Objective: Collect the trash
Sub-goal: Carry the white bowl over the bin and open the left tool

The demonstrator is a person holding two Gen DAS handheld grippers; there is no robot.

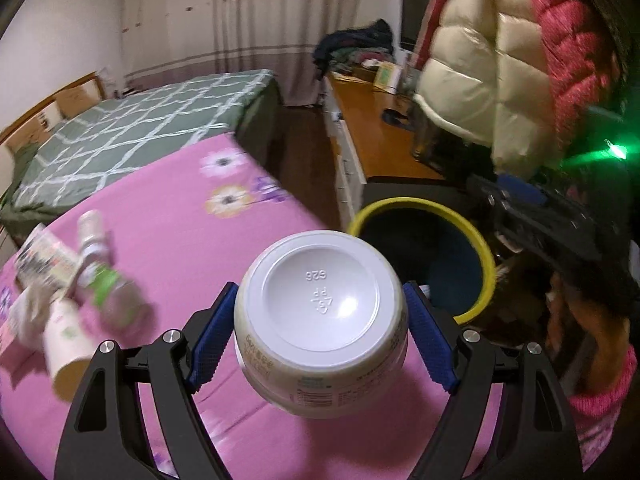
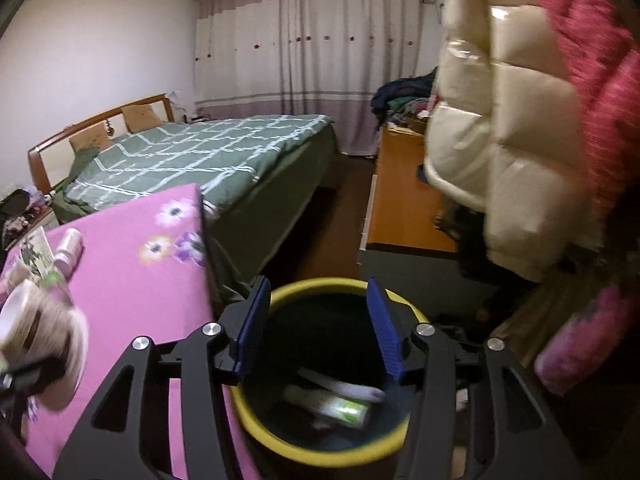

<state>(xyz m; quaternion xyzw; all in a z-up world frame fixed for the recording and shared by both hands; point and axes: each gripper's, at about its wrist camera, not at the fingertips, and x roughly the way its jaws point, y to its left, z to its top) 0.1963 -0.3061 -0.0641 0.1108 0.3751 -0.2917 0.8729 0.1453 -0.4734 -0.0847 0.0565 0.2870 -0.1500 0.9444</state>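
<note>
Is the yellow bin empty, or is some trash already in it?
Not empty. In the right wrist view, the bin holds a bottle with a green label and a white item beside it.

Cup base, number: we read "626" moulded into the white cup (image 1: 320, 332)'s underside, upside down to us.
Cup base, material mark: we read "PP" beside a recycling triangle, apparently with a 5 inside.
Cup side label: we see small print and a barcode-like block, too blurred to read.
Packet on the pink cloth: its print (image 1: 44, 260) is blurred beyond our reading.
</note>
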